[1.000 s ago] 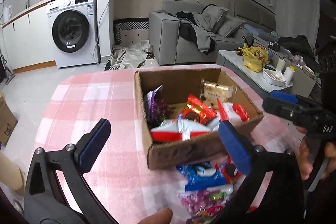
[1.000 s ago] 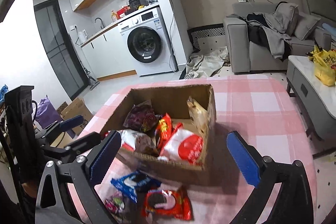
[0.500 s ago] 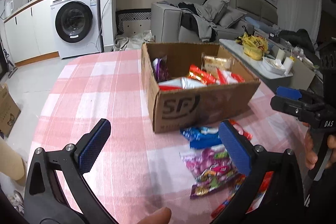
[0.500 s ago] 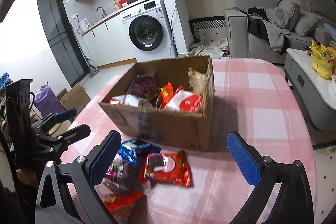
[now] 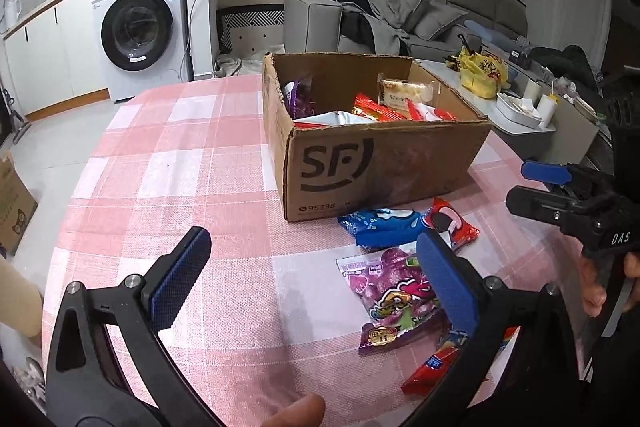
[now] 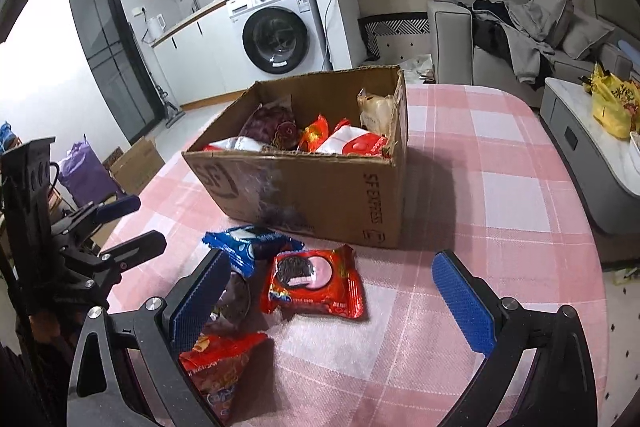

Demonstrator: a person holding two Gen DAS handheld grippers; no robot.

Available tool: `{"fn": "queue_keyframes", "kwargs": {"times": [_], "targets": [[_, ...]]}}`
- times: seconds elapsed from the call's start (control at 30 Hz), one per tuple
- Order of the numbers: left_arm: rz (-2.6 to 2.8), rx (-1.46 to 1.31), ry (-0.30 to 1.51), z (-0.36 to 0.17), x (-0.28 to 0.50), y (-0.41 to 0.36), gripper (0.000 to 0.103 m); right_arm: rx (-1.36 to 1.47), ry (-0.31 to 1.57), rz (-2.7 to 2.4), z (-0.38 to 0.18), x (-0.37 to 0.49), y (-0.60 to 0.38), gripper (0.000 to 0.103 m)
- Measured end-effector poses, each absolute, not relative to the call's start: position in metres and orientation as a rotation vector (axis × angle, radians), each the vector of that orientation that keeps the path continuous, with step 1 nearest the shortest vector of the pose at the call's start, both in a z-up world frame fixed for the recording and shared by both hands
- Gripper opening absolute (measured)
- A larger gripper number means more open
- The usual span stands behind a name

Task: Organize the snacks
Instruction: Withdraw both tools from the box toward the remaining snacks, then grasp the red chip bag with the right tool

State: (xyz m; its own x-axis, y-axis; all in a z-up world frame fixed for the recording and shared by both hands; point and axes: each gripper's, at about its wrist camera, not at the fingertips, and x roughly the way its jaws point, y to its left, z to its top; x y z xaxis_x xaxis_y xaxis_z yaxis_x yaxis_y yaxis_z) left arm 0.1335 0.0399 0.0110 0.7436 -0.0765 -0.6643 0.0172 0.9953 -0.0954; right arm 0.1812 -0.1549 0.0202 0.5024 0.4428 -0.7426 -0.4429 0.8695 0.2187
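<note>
An open cardboard box (image 5: 384, 163) (image 6: 320, 187) on the pink checked tablecloth holds several snack packs. In front of it lie a blue cookie pack (image 5: 380, 225) (image 6: 252, 247), a red cookie pack (image 6: 314, 283) (image 5: 450, 223), a purple candy bag (image 5: 394, 291) and a red chip bag (image 6: 222, 371). My left gripper (image 5: 316, 271) is open and empty, low over the cloth, its right finger over the purple bag. Also open and empty, my right gripper (image 6: 340, 299) hovers above the red cookie pack. Each gripper shows in the other's view at the side.
The table (image 5: 192, 155) is ringed by floor on the left and far sides. A washing machine (image 5: 140, 31), a grey sofa (image 5: 380, 19) and a low white table (image 6: 592, 139) with a yellow bag stand beyond. Cardboard boxes (image 6: 136, 163) sit on the floor.
Both grippers have dropped and pulled back from over the box toward the loose packs in front of it. Both stay open and empty.
</note>
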Motion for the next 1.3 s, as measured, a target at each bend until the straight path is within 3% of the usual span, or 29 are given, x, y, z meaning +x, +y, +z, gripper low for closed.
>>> {"fn": "queue_keyframes", "kwargs": {"times": [0.73, 1.3], "targets": [[-0.056, -0.027, 0.748, 0.003, 0.1, 0.025, 0.102, -0.081, 0.933, 0.639, 0.023, 0.137, -0.13, 0.103], [-0.021, -0.04, 0.774, -0.007, 0.079, 0.036, 0.102, -0.152, 1.072, 0.716, -0.025, 0.12, -0.097, 0.103]]}}
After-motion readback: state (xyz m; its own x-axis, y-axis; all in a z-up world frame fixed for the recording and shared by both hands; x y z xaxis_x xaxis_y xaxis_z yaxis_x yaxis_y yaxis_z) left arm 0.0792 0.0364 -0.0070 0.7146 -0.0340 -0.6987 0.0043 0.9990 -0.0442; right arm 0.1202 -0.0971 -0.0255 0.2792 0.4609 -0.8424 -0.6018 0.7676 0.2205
